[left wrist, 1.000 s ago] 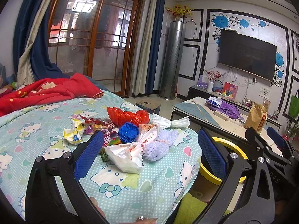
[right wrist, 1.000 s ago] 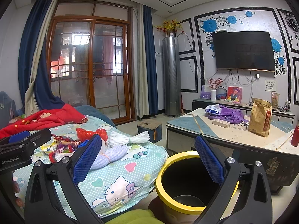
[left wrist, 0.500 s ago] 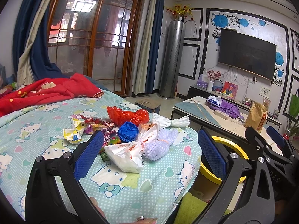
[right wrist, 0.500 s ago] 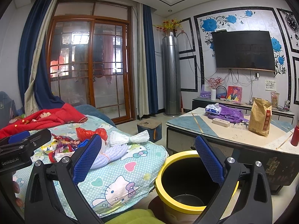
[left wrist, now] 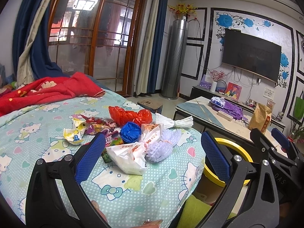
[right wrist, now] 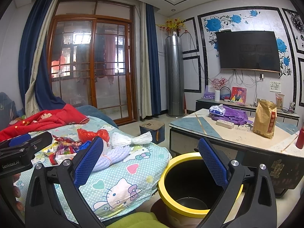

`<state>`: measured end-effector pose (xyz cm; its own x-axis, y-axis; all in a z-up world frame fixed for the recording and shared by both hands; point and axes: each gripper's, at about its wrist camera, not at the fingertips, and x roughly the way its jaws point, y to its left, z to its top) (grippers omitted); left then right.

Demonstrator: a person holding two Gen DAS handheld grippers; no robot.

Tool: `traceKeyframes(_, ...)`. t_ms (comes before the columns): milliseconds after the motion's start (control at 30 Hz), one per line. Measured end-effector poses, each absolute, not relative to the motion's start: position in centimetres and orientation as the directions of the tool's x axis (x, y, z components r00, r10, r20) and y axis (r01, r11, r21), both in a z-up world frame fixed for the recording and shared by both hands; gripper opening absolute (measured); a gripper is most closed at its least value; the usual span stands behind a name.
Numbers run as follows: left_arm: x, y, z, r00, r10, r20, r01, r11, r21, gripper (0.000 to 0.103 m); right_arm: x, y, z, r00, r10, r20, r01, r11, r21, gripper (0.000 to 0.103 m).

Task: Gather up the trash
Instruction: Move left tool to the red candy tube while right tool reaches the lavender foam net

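Left gripper (left wrist: 152, 156) hung over the bed, blue textured pads spread wide, nothing between them. Right gripper (right wrist: 150, 160) was likewise wide apart and empty, above the bin (right wrist: 167, 171): a round yellow-rimmed bucket with dark inside, on the floor just beside the bed edge. Trash sat heaped on the polka-dot cartoon-cat sheet (left wrist: 133, 186): crinkled white plastic bag (left wrist: 129, 155) nearest the left pads, lilac foam net sleeve (left wrist: 161, 144) touching it, balled blue plastic (left wrist: 131, 131), crumpled red bag (left wrist: 131, 115), white foam net (left wrist: 174, 122), shiny candy wrappers (left wrist: 98, 125). Red blanket (left wrist: 47, 91) was bunched at the far end of the bed. Coffee table (right wrist: 237, 134) held a tan paper bag (right wrist: 265, 118).
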<state>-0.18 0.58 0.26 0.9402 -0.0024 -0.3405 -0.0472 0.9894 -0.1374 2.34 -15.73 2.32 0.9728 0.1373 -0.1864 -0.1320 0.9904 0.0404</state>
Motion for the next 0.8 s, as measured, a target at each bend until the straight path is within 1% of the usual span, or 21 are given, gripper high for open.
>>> traceKeyframes(133, -0.1, 1.2, -0.2, 0.937, 0.019, -0.350, -0.071, 0.988, -0.137, 0.092, 2.0, -14.6, 1.9, 0.965, 0.200, -0.168, -0.203, 0.979, 0.001, 0.097)
traceKeyframes(267, 0.1, 2.7, -0.3, 0.934, 0.055, -0.352, -0.112, 0.983, -0.143, 0.092, 2.0, -13.4, 1.3, 0.951, 0.250, -0.184, -0.261, 0.965, -0.039, 0.097)
traceKeyframes(567, 0.3, 6.1, -0.2, 0.923, 0.114, -0.367, -0.182, 0.971, -0.156, 0.092, 2.5, -11.6, 1.9, 0.929, 0.296, -0.221, -0.318, 0.945, -0.071, 0.097)
traceKeyframes(700, 0.4, 8.1, -0.4, 0.923, 0.083, -0.375, -0.155, 0.974, -0.165, 0.092, 4.1, -10.5, 2.1, 0.907, 0.321, -0.274, -0.351, 0.934, -0.068, 0.097)
traceKeyframes(767, 0.7, 8.8, -0.6, 0.917, 0.081, -0.392, -0.150, 0.978, -0.148, 0.092, 5.1, -9.8, 2.2, 0.895, 0.330, -0.301, -0.364, 0.929, -0.064, 0.097)
traceKeyframes(800, 1.2, 9.3, -0.7, 0.907, 0.083, -0.413, -0.147, 0.981, -0.125, 0.092, 5.6, -9.6, 2.1, 0.891, 0.332, -0.311, -0.368, 0.928, -0.063, 0.097)
